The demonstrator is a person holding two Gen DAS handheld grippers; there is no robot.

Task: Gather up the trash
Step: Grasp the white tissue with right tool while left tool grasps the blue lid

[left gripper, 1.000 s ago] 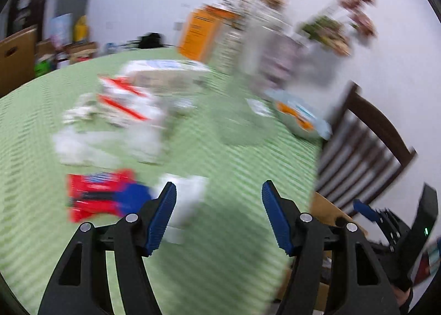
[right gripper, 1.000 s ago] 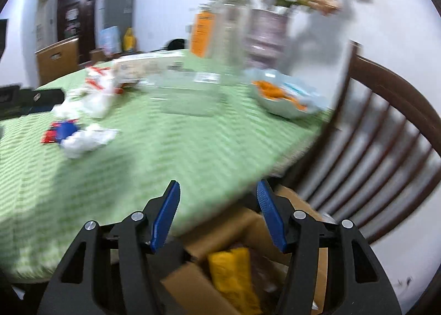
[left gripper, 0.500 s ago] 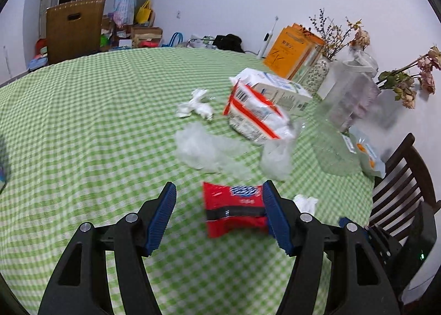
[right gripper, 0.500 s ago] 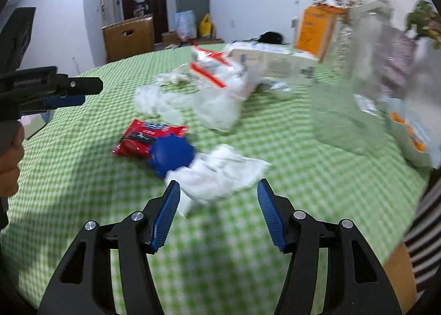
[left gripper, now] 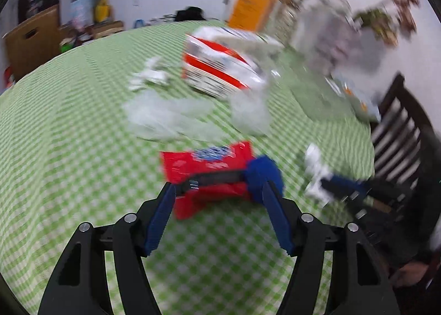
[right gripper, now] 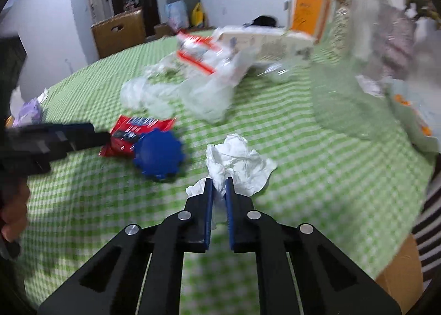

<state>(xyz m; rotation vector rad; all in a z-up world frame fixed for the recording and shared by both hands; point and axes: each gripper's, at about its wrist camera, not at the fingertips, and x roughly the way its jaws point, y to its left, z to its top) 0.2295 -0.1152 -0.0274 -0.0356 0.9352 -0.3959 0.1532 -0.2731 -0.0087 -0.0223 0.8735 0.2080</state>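
A crumpled white tissue lies on the green checked tablecloth. My right gripper is closing on it, and its blue pads pinch the tissue's near edge. To the left lie a red snack wrapper and a blue ridged lid. My left gripper hangs open just over the red wrapper, its right fingertip beside the blue lid. In the left wrist view the right gripper shows at the right, on the tissue.
Clear plastic bags, a red and white packet and a white carton lie farther back. An orange box, glass jars and dried flowers stand behind. A dark wooden chair and a cardboard box are beyond the table's right edge.
The right gripper swung from over the cardboard box to the tissue and closed on it. The left gripper dropped closer to the red wrapper, still open.
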